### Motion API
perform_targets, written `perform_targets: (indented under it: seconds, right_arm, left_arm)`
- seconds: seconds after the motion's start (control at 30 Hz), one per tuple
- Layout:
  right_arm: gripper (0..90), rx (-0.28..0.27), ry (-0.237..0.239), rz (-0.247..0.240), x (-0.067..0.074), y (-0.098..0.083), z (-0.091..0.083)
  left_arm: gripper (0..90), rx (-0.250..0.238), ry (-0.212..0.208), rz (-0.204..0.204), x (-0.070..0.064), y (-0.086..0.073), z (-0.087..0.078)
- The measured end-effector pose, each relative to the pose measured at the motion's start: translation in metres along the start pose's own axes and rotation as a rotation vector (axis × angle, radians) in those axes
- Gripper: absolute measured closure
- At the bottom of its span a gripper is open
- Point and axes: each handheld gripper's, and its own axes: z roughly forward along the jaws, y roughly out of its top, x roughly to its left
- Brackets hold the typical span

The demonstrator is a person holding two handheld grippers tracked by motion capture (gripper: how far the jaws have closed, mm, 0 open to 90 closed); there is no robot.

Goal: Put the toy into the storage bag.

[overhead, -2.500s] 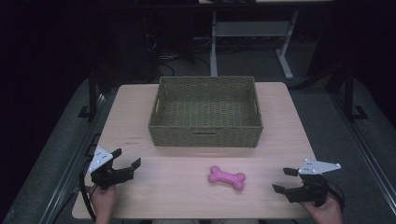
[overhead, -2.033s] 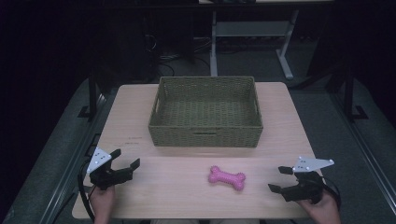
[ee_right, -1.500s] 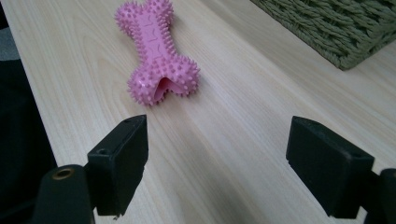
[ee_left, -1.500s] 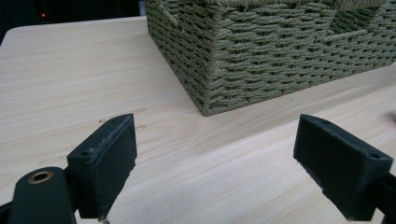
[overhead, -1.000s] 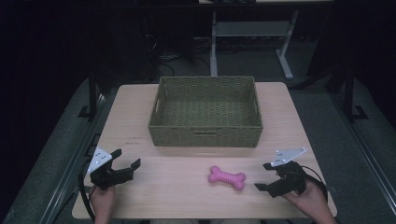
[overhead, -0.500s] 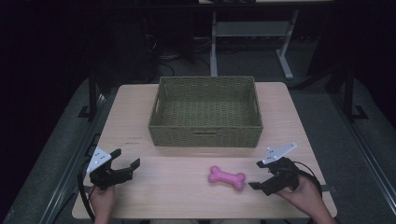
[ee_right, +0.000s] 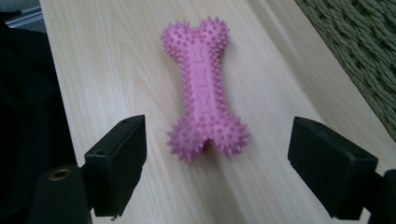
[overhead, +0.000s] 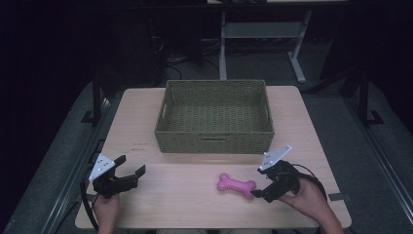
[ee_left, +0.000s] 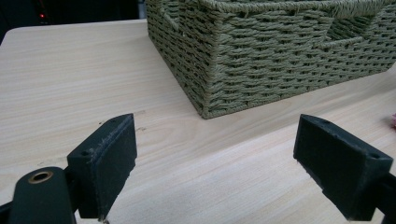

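Observation:
A pink spiky toy bone (overhead: 236,185) (ee_right: 204,88) lies flat on the wooden table (overhead: 195,195), in front of the green woven basket (overhead: 214,117). My right gripper (overhead: 259,186) (ee_right: 215,168) is open just right of the bone, its jaws spread wide on either side of the bone's near end without touching it. My left gripper (overhead: 131,175) (ee_left: 212,172) rests open at the table's front left, facing the basket's front corner (ee_left: 205,109) with nothing between its jaws.
The basket looks empty and takes up the back middle of the table. Bare wood runs between the two grippers. The table's front edge (ee_right: 56,93) lies close beside the bone, with dark floor beyond. A metal frame (overhead: 263,34) stands behind the table.
My right gripper has moved left from the table's right edge to the bone and turned toward it. The left gripper and the bone have stayed put.

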Motion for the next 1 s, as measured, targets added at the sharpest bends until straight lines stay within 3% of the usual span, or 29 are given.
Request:
perform_targets:
  seconds: [0.47, 1.0]
  right_arm:
    - [20.4, 0.067, 0.036, -0.081, 0.001, 0.029, 0.016]
    - [23.0, 0.104, 0.058, -0.120, 0.003, 0.048, 0.030]
  left_arm:
    - [12.8, 0.002, 0.000, 0.001, 0.000, 0.000, 0.000]
    - [12.8, 0.001, 0.002, -0.001, 0.001, 0.000, -0.001]
